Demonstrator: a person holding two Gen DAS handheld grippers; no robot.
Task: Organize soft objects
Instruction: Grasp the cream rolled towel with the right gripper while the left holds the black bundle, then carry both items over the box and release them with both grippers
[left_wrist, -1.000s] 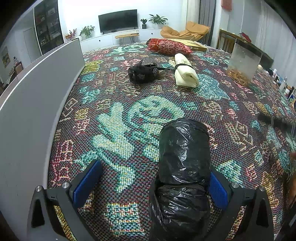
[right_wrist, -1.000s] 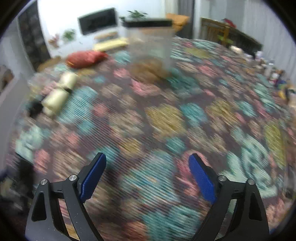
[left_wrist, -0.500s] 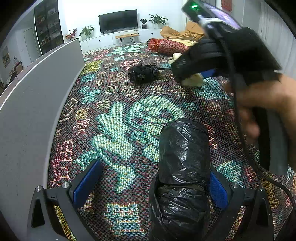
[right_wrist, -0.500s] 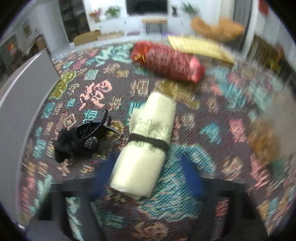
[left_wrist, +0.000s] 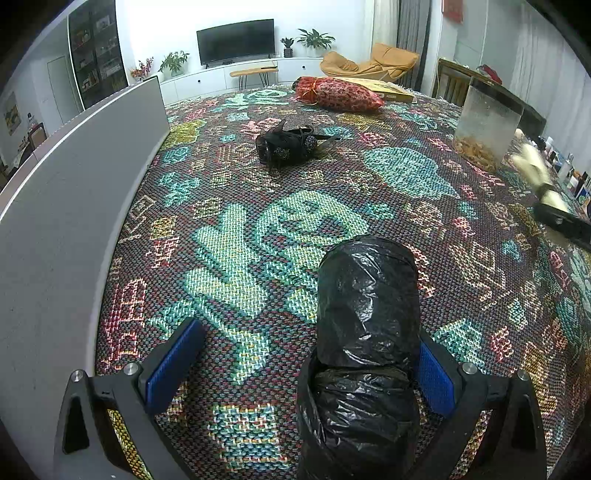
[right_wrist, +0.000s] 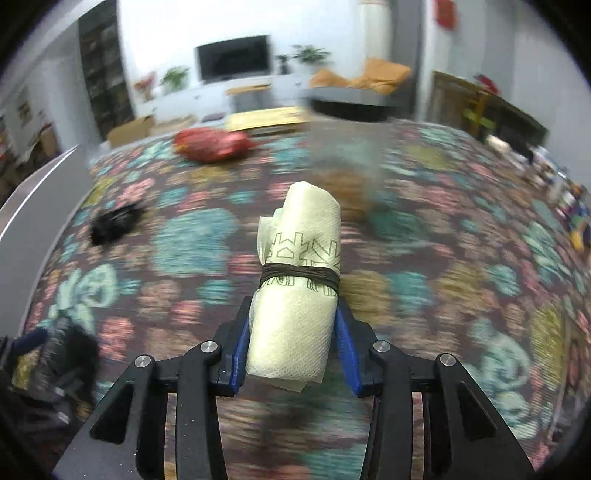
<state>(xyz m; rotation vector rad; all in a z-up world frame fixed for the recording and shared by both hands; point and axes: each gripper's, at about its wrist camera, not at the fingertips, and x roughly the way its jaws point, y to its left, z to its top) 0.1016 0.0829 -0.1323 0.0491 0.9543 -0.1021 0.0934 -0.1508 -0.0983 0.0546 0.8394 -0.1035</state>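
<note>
My right gripper (right_wrist: 293, 350) is shut on a cream cloth roll (right_wrist: 299, 288) tied with a dark band, held above the patterned cloth. The roll also shows blurred at the right edge of the left wrist view (left_wrist: 535, 173). My left gripper (left_wrist: 306, 362) is open wide, low over the cloth. A black plastic bag roll (left_wrist: 365, 325) lies against its right finger (left_wrist: 434, 373), with a wide gap to the left finger. A black fabric bundle (left_wrist: 286, 144) lies further ahead. A red patterned pouch (left_wrist: 338, 94) lies at the far edge.
A grey panel (left_wrist: 62, 206) runs along the left side of the table. A clear container (left_wrist: 485, 122) with brown contents stands at the right. A yellow flat box (left_wrist: 391, 92) lies behind the pouch. Small bottles (right_wrist: 561, 188) line the far right edge.
My right gripper swept over to the cream roll, closed on it and lifted it away to the right. The left gripper and black bag roll have not moved.
</note>
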